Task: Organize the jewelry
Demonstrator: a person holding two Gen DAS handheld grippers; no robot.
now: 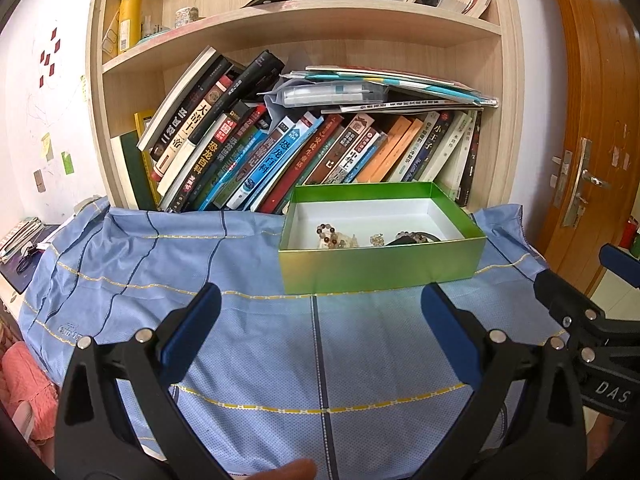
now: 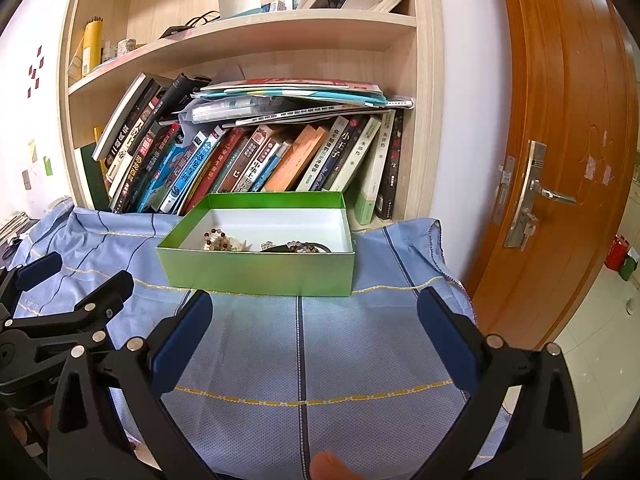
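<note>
Both claws gape before green box [image 1: 380, 268] holding bead bracelets [image 1: 332, 236].

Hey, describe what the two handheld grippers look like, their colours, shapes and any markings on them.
Both match: the left gripper and the right gripper have black angular plastic frames with triangular cut-outs, round silver rivets at the joints, and two fingers faced with flat dark blue pads. The right gripper's body, seen from the left wrist camera, carries white letters "DAS". No cables or sleeves show.
</note>
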